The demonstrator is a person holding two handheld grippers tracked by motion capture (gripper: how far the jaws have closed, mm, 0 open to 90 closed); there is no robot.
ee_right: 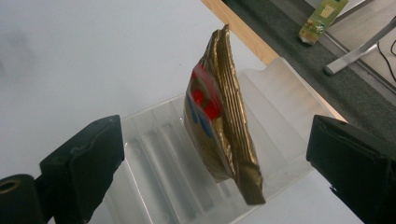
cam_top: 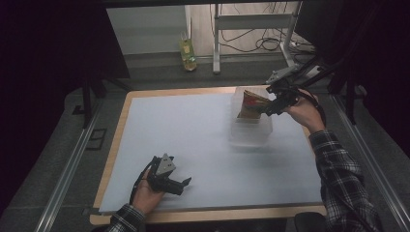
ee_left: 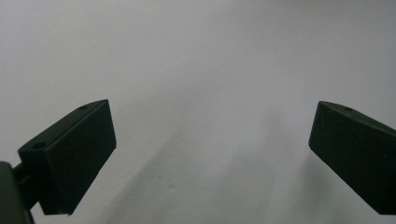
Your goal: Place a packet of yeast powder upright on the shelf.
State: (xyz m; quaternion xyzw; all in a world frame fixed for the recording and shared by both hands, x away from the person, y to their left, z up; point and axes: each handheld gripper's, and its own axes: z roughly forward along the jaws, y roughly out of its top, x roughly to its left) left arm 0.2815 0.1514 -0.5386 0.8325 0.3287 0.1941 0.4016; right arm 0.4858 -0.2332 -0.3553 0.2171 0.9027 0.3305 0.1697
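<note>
A wooden-edged bench [cam_top: 116, 145] carries a large pale grey-white mat [cam_top: 193, 145] that covers nearly all of its top. Beyond the far edge lies a grey floor [cam_top: 159, 67] with metal frame legs [cam_top: 216, 43], loose cables [cam_top: 251, 41] and a small yellow-green packet [cam_top: 187, 54] standing on it.

On the mat toward the far right sits a clear plastic bin [cam_top: 251, 130], ribbed on its inner walls in the right gripper view [ee_right: 154, 154]. Standing in it on edge, tilted, is a gold snack bag [cam_top: 251, 104] with red and blue print on one face [ee_right: 219, 116]; its crimped seam points up and its lower end hangs within the bin's opening.

A person's right hand [cam_top: 304, 113], with a plaid sleeve [cam_top: 338, 169] behind it, holds the right gripper [cam_top: 269, 107] at the bin's far right corner, just beside the bag. In the right gripper view the jaws are spread wide, one on each side of the bag, neither touching it: released [ee_right: 215, 154].

The left hand [cam_top: 145, 195] rests near the mat's near-left edge, well apart from the bin, holding the left gripper [cam_top: 186, 182], which has a grey three-cornered plate [cam_top: 166, 164] on top. Its jaws are also spread apart over bare mat, grasping nothing [ee_left: 210, 149].
</note>
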